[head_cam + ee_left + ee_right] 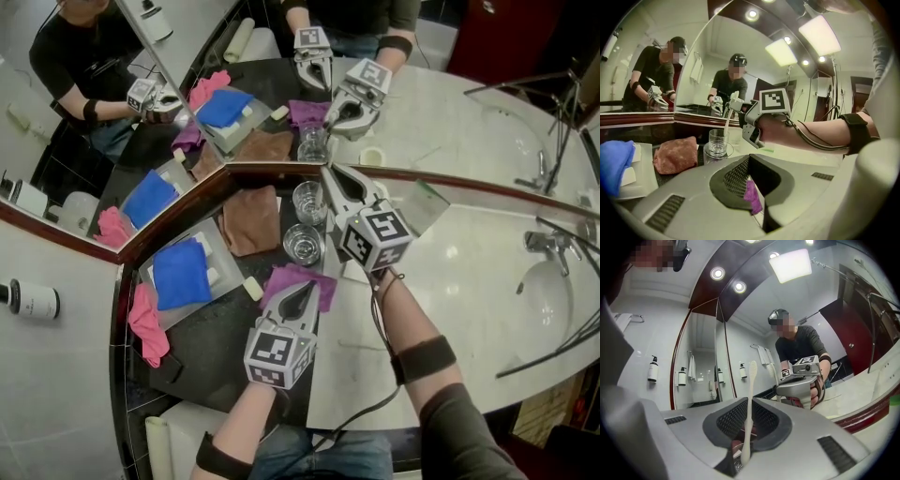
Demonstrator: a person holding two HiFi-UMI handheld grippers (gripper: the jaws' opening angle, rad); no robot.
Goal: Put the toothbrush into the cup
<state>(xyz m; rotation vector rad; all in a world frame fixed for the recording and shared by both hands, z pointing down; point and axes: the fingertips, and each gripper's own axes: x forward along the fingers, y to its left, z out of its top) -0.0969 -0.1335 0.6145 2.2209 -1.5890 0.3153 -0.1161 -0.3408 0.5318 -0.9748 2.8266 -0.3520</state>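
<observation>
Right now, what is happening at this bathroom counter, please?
A person works with a gripper in each hand. The right gripper is shut on a white toothbrush, held upright close to the glass cups by the mirror corner. The brush is not clearly inside either cup yet. The left gripper is shut and sits low over a purple cloth.

Held the left gripper low and close to the body, tipped a little downward, jaws pressed flat together with nothing between them. Showed the left forearm bare, rising from the bottom edge of the head view. Held the right gripper farther out and about level — right forearm stretched forward past the left one, dark band around it. Had its jaws clamped on a toothbrush, roughly upright between them, brush head uppermost.
</observation>
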